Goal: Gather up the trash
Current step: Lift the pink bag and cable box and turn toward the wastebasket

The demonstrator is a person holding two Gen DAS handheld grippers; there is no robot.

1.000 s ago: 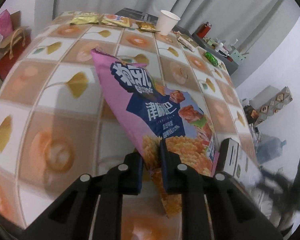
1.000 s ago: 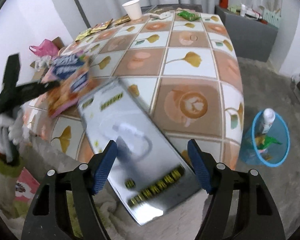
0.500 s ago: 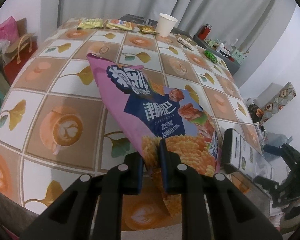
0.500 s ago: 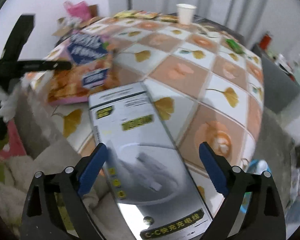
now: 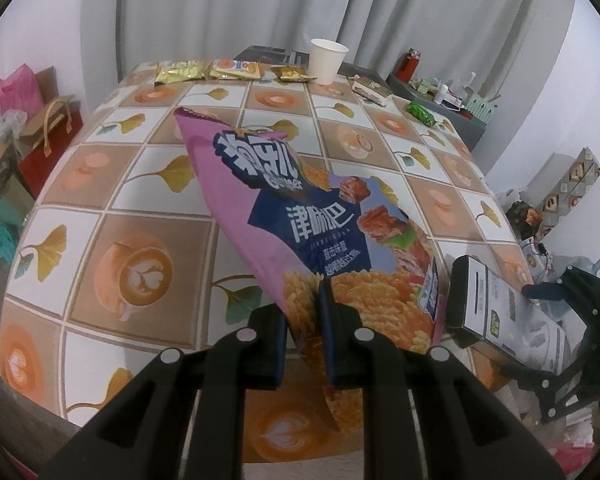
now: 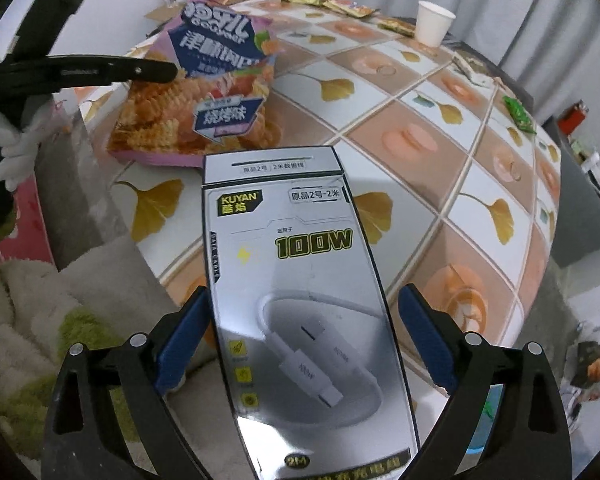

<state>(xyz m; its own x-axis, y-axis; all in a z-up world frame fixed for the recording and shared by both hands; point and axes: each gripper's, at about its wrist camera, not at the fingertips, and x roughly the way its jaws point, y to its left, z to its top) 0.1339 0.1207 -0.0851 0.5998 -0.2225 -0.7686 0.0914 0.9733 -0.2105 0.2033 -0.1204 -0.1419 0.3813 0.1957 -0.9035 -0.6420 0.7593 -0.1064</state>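
Two items are up over the counter [image 5: 140,184]: a purple snack bag [image 5: 300,216] and a silver cable box [image 6: 300,300], both with their long axis pointing away. The left gripper [image 5: 304,308] has its jaws pinching the bag's lower edge. The right gripper [image 6: 304,332] has its jaws spread wide, with the box between them and a gap at the right pad.

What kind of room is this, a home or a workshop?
Most likely a lived-in home room. A table with a patterned cloth holds snack packets and a paper cup, grey curtains hang behind, and shopping bags sit on the floor.
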